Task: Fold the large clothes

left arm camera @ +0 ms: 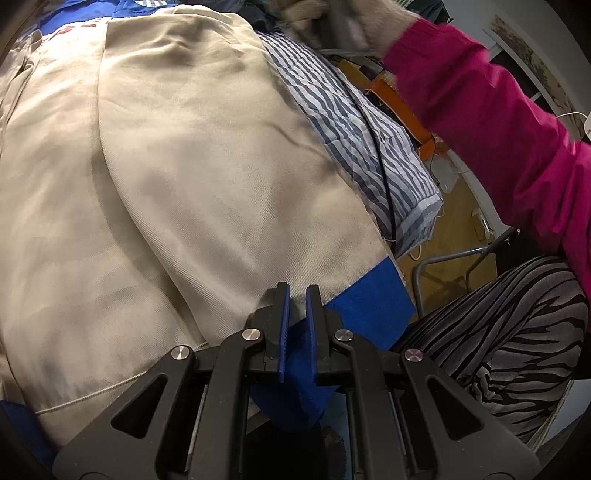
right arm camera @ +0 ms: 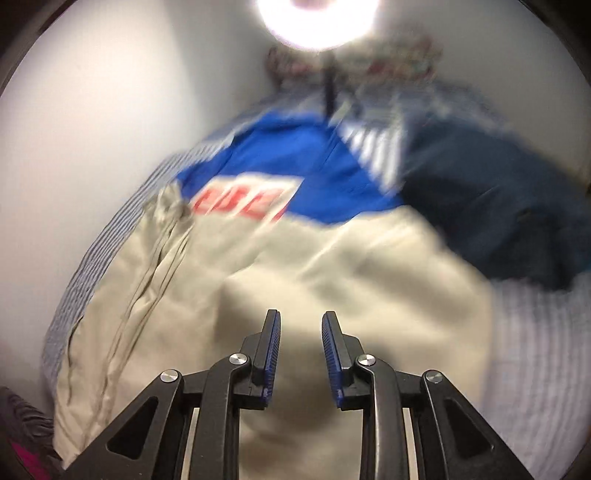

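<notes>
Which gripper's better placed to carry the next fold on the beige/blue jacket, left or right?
Left, probably. The left gripper is already shut on the blue cuff of the jacket, so it can carry that edge over. The right gripper is open, above the beige panel, holding nothing.

A home bedroom, a bed with blue-and-white striped bedding [left arm camera: 369, 147] against a plain white wall [right arm camera: 92, 129], a bright round lamp [right arm camera: 317, 22] overhead, wooden floor [left arm camera: 454, 229] beside it, clothes heaped at the head.
</notes>
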